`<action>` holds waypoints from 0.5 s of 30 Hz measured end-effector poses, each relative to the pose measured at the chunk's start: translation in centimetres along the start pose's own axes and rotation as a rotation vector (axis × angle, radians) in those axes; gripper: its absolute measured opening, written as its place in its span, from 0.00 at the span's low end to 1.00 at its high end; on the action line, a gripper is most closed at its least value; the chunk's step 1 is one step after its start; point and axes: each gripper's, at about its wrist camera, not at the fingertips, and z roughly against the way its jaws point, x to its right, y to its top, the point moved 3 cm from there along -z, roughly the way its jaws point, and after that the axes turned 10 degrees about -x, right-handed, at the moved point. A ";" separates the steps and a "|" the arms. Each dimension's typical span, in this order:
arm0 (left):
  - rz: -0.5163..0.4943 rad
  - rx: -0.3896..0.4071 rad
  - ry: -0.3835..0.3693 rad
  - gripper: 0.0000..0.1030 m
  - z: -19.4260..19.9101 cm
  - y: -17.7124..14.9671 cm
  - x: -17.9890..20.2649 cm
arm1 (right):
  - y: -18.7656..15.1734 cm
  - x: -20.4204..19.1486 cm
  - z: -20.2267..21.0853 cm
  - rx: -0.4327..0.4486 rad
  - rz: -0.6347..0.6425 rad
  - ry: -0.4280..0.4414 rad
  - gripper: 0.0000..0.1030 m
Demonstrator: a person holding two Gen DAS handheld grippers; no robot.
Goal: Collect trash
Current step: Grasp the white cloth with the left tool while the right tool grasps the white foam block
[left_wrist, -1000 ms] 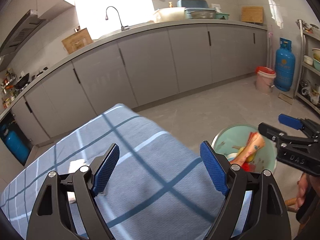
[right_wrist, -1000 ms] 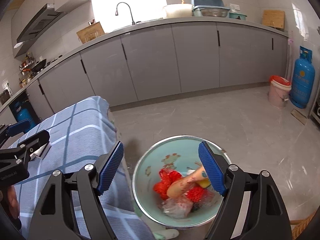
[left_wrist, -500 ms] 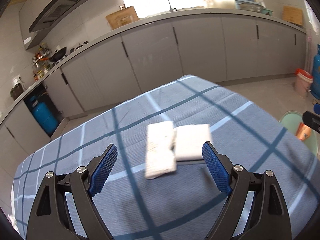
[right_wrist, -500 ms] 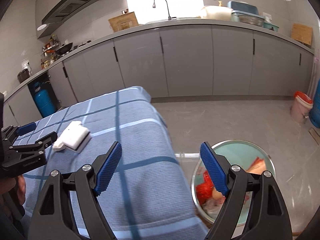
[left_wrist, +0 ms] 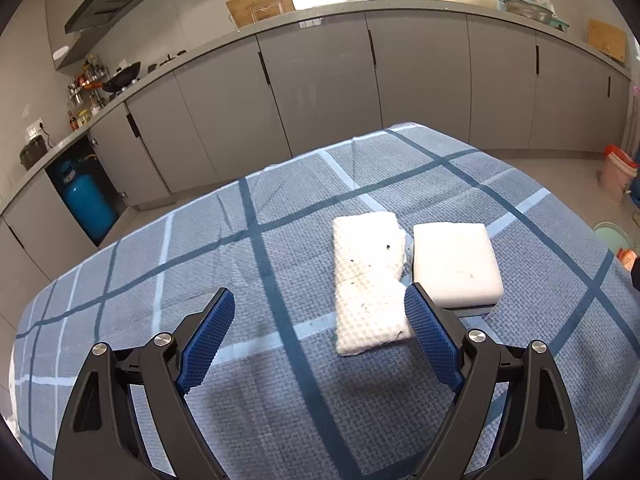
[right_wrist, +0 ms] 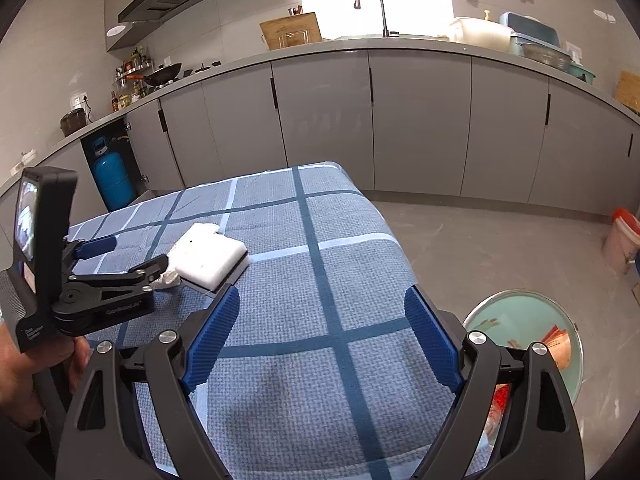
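Left hand-held gripper (left_wrist: 316,338) is hovering over the checked bench (left_wrist: 200,264), jaws wide and empty, lower centre of frame. Right hand-held gripper (right_wrist: 322,338) has just been opening further; nothing between its jaws. Trash is lying right of centre in the left view: a soiled napkin (left_wrist: 368,284), long axis running away from the camera, just beside a white sponge (left_wrist: 454,264). The left one is probably lining up on the napkin. The bin (right_wrist: 524,328), lower right on the floor, is probably placed there for drop-offs.
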 end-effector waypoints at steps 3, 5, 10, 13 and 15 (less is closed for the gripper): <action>-0.006 -0.032 -0.004 0.83 -1.0 0.2 0.5 | -0.2 -0.3 -0.2 -0.005 0.005 0.001 0.82; -0.001 -0.031 -0.016 0.82 -1.1 0.4 0.4 | -0.2 -0.4 -0.5 -0.013 0.006 0.001 0.82; -0.003 -0.085 -0.092 0.27 -2.0 0.3 0.5 | 0.2 -1.0 -0.8 -0.019 0.019 0.006 0.82; -0.001 -0.070 -0.101 0.17 -1.3 -0.1 0.2 | 0.7 -1.8 -1.1 -0.022 0.038 0.008 0.82; 0.010 -0.067 -0.096 0.16 -0.8 -0.5 -0.5 | 1.0 -2.4 -1.5 -0.026 0.047 0.013 0.82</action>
